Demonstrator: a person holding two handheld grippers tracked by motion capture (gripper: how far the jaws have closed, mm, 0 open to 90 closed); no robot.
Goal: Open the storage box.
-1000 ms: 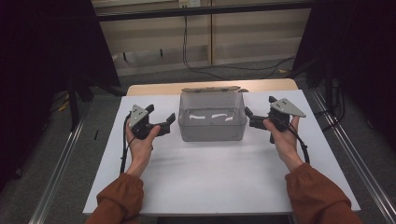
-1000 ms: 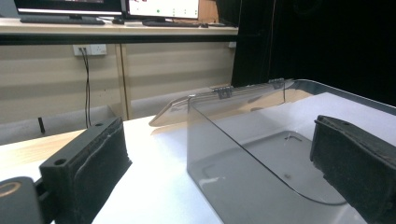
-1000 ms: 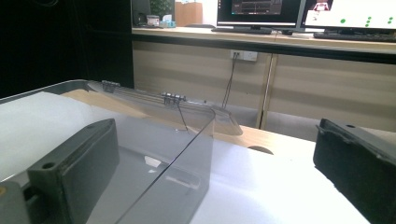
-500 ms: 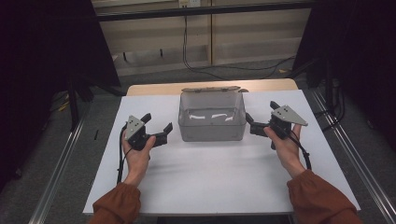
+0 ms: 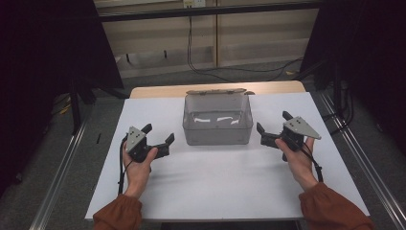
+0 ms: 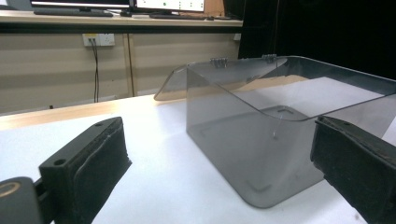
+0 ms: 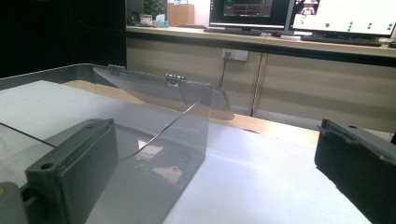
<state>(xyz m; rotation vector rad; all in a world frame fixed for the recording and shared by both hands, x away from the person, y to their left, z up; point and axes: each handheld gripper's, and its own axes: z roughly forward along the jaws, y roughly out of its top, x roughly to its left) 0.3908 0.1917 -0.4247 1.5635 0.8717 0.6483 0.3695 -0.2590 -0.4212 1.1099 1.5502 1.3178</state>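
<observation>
Both grippers sit off the box, nothing held. Left gripper (image 5: 157,140): jaws spread wide, empty. Right gripper (image 5: 274,128): jaws likewise apart, empty.

Clear plastic box (image 5: 218,125) stands upright on the white table (image 5: 215,182), between the two grippers, apart from both. Its hinged lid (image 5: 216,91) is flipped open and hangs off the far rim. Some pale reflections or bits show on the box floor; can't tell which.

Relative to jaws:
- Left gripper view: the box's near corner (image 6: 224,140) lies ahead, between the two pads and nearer the right-hand one (image 6: 355,163), which overlaps the wall in frame. No contact that I can see.
- Right gripper view: the box wall (image 7: 177,154) runs just beyond the left-hand pad (image 7: 74,163); the right-hand pad (image 7: 355,163) has bare table ahead of it. Lid hinges (image 7: 175,77) well ahead, up and left of the jaw line.

Step, my read: staging or approach, hands flanking the box with no grasp started. Likely target is the box or its lid.

Next move needs:
- Close the gap along the jaw axis, each side.
- To lift the box: straddle a side wall, one pad inside and one out, then close.
- For the lid: reach past the box to the far rim and pinch the lid edge.
- Walls are thin and slick, so expect slip; squeeze evenly on both sides.
</observation>
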